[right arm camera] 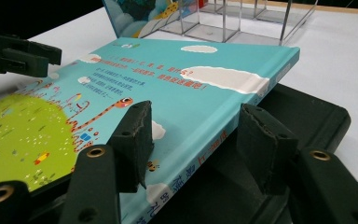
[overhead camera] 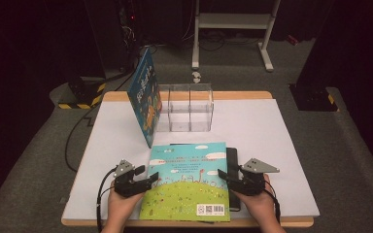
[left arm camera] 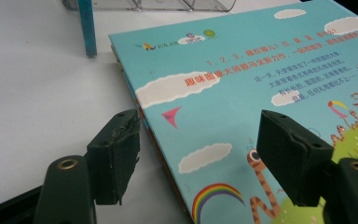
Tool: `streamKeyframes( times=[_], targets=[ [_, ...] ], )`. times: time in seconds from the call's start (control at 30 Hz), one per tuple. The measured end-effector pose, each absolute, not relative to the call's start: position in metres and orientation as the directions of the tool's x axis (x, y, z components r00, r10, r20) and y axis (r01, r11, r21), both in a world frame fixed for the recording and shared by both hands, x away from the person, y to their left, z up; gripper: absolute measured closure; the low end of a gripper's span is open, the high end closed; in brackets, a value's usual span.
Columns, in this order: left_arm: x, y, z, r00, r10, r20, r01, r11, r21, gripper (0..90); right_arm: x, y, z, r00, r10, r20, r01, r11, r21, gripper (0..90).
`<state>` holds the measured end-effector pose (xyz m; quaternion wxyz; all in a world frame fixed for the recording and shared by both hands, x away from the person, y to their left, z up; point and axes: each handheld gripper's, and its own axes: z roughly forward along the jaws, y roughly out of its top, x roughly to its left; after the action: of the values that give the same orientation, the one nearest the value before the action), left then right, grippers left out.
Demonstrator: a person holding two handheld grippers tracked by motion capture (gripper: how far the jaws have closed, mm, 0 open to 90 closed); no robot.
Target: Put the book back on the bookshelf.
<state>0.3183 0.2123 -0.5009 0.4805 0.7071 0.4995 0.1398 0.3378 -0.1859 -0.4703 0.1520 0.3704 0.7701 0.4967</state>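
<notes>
A picture book [overhead camera: 187, 184] with a sky-blue and green cover lies flat at the table's front centre. My left gripper [overhead camera: 148, 175] is at its left edge. In the left gripper view [left arm camera: 198, 121] the jaws stand apart, one over the white mat, the other above the cover [left arm camera: 261, 70], neither pressing. My right gripper [overhead camera: 222, 178] is at the book's right edge. Its jaws [right arm camera: 195, 109] straddle the spine [right arm camera: 223, 135] with a gap, one above the cover, the other over a flat black pad [right arm camera: 307, 116] under that side.
A clear acrylic organizer [overhead camera: 187, 109] stands at the back centre of the white mat [overhead camera: 272, 136]. A second blue book [overhead camera: 145, 97] leans upright against its left side. The black pad [overhead camera: 232, 158] pokes out along the flat book's right edge.
</notes>
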Motion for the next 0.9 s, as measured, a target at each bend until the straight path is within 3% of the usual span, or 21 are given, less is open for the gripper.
streamKeyframes(
  times=[0.43,0.9],
  targets=[
    [0.312,0.212,-0.506,0.477,0.801,-0.361,0.599,0.003,0.801,28.9,0.341,-0.186,-0.473,-0.665,0.729,0.165,0.463,0.228,0.857,45.1],
    [0.308,0.211,-0.501,0.481,0.806,-0.345,0.589,-0.005,0.808,30.5,0.346,-0.186,-0.469,-0.651,0.733,0.199,0.521,0.241,0.819,45.0]
  ],
)
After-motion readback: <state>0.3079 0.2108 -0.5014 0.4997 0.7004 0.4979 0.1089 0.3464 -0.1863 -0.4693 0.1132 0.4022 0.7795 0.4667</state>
